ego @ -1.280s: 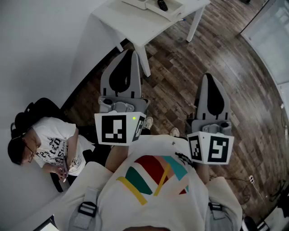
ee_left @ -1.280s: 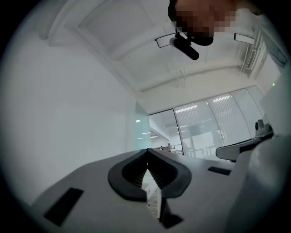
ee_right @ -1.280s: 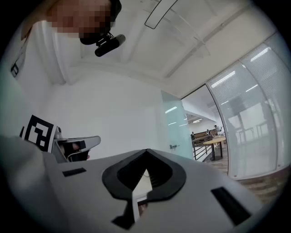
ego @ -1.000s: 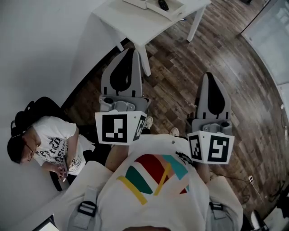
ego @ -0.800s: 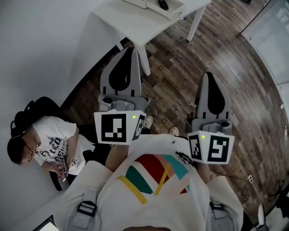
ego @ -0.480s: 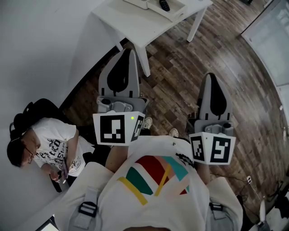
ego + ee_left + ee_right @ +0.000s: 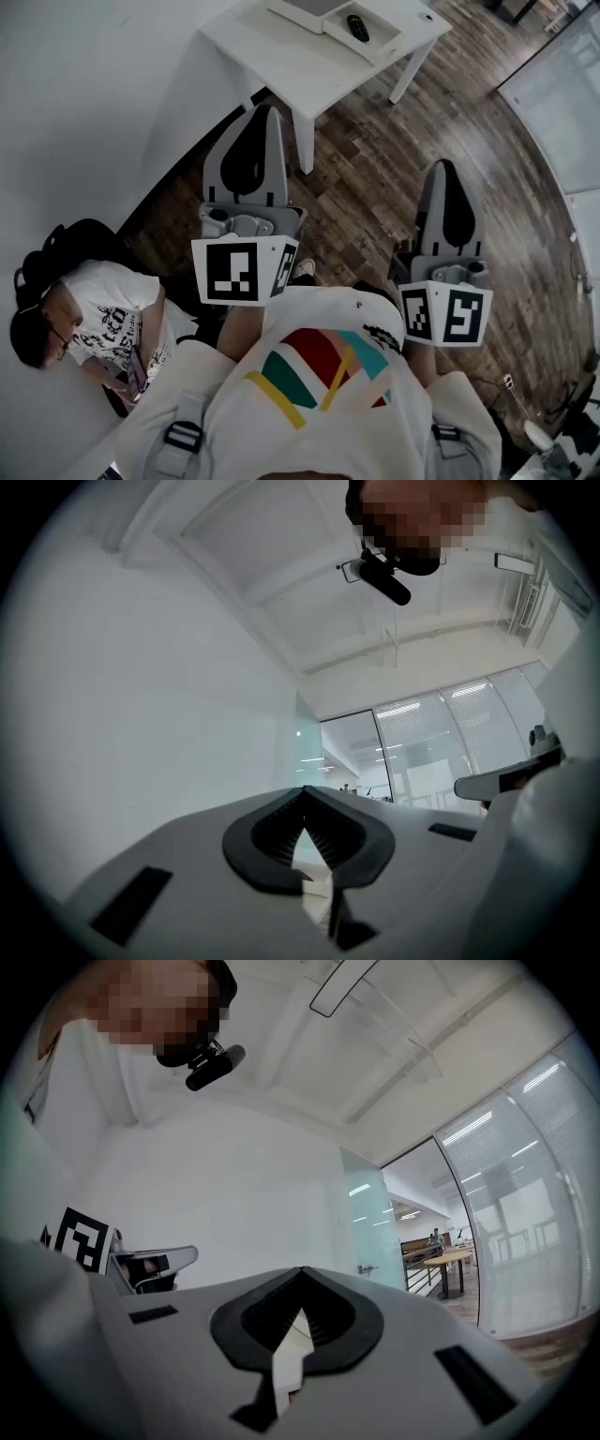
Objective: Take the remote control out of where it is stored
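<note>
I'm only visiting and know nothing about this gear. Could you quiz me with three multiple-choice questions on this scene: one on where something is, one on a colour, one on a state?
1. Where is the remote control?
A. on the floor
B. in the open white box on the table
C. on a shelf

2. What colour is the table?
A. white
B. black
C. red

3. How do the right gripper's jaws stand?
A. closed on the remote
B. wide apart
C. closed together, empty

Answers:
1 B: the head view shows it lying in the box.
2 A: top and legs are white.
3 C: the right gripper view shows the jaws meeting with nothing between.
</note>
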{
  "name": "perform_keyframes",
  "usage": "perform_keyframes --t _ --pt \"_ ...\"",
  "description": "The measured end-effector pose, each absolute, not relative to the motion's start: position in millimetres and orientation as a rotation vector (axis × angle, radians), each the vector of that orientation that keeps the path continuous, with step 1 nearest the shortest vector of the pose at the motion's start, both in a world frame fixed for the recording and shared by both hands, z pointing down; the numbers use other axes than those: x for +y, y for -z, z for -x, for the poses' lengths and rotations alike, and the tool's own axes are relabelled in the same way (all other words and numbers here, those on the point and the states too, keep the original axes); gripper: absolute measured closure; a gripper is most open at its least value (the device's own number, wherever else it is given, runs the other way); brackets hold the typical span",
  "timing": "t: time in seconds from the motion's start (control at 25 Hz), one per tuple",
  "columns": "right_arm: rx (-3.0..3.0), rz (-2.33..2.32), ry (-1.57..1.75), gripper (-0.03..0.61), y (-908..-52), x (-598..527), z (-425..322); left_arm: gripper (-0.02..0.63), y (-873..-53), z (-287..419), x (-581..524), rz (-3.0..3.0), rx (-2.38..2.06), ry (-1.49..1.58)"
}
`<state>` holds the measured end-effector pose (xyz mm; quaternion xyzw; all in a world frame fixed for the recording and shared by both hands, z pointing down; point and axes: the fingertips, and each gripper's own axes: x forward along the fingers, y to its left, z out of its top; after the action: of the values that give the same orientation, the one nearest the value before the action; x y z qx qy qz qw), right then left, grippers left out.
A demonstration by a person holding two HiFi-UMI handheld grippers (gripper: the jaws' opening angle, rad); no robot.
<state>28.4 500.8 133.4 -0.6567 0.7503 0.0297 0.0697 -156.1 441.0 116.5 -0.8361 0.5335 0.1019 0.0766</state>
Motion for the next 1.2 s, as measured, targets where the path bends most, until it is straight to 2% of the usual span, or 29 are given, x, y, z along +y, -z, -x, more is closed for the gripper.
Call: perform_keyframes --t 0.4,1.2 --pt "2.230 2.019 -0.135 0.578 -124.6 469.3 7.3 0.607 -114.6 200.6 399.0 2.533 1.581 -0.365" --pt "2.244 1.999 -0.084 0.578 -139.6 336.0 -84.7 0.607 -124.2 115.9 281.2 2.530 1.618 -0.266"
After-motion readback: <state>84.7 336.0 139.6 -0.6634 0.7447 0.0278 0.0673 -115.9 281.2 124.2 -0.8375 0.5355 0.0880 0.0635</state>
